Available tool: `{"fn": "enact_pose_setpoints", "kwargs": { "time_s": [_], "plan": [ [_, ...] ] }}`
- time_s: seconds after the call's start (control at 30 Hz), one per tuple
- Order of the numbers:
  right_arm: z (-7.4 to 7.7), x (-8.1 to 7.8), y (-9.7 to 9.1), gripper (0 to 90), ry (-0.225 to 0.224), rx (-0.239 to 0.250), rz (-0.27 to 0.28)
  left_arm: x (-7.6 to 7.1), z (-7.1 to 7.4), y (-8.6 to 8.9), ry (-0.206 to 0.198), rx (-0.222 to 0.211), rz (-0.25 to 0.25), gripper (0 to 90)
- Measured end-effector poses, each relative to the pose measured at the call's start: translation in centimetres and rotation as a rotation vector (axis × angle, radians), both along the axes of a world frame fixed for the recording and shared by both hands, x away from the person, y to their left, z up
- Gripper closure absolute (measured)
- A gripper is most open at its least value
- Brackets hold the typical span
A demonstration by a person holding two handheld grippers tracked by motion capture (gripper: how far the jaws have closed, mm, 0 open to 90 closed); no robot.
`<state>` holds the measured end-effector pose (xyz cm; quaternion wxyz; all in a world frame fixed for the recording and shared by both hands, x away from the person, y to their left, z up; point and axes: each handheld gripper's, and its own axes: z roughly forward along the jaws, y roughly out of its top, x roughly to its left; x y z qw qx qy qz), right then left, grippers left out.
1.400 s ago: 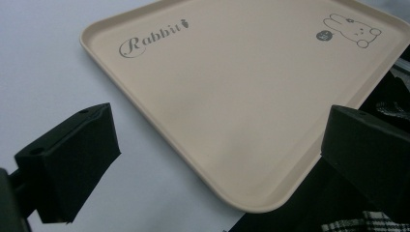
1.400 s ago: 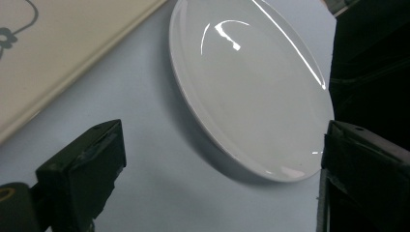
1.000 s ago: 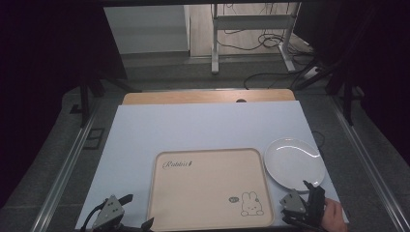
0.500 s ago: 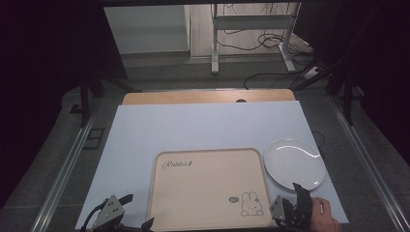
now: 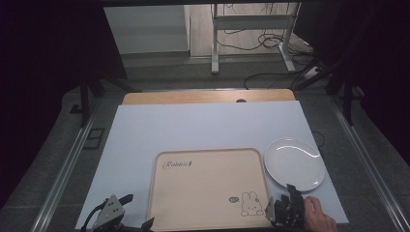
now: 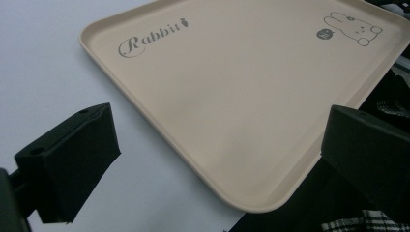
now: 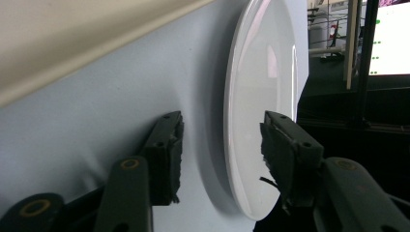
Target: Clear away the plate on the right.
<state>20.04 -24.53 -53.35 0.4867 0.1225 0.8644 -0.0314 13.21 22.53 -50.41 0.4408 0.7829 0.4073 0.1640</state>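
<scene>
Right gripper (image 5: 284, 207) sits at the near edge of the table at about 5 o'clock from table centre, held by a hand (image 5: 320, 221) coming in from the bottom of the high view. Its jaws have just been closing and now straddle the near rim of the white plate (image 5: 294, 163): in the right gripper view one jaw is on the table side of the rim, the other over the plate's top face, with gaps visible on both sides, so pads aren't pressing yet, not a grip. Left gripper (image 5: 126, 218) is at about 7 o'clock on the near edge, jaws spread wide, nothing between them; in the left gripper view they frame the near corner of the beige tray (image 6: 251, 92) without touching it. Tray lies flat on the white table cover (image 5: 203, 125), at roughly 6 o'clock from centre, "Rabbit" script at its far-left corner and a small rabbit drawing at its near-right corner. Plate rests flat on the cover just beside the tray's right edge, at about 4 o'clock from centre; can't tell if they touch. Past the cover at 12 o'clock a wooden tabletop strip (image 5: 208, 96) shows, then grey floor with a metal stand (image 5: 251, 21) and loose cables (image 5: 270, 41) at the far end.
</scene>
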Motion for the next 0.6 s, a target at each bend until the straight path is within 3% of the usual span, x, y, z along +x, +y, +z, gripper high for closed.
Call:
{"fn": "enact_pose_setpoints", "kwargs": {
  "time_s": [0.27, 0.6],
  "plan": [
    [-0.6, 1.0, 0.1, 64.8, 0.005, -0.07, -0.014, 0.0, 0.0, 0.0, 0.0, 0.002, -0.001, 0.0],
    [-1.0, 2.2, 0.0, 74.9, 0.012, -0.113, -0.025, 0.0, 0.0, 0.0, 0.0, 0.002, -0.001, 0.0]
  ]
}}
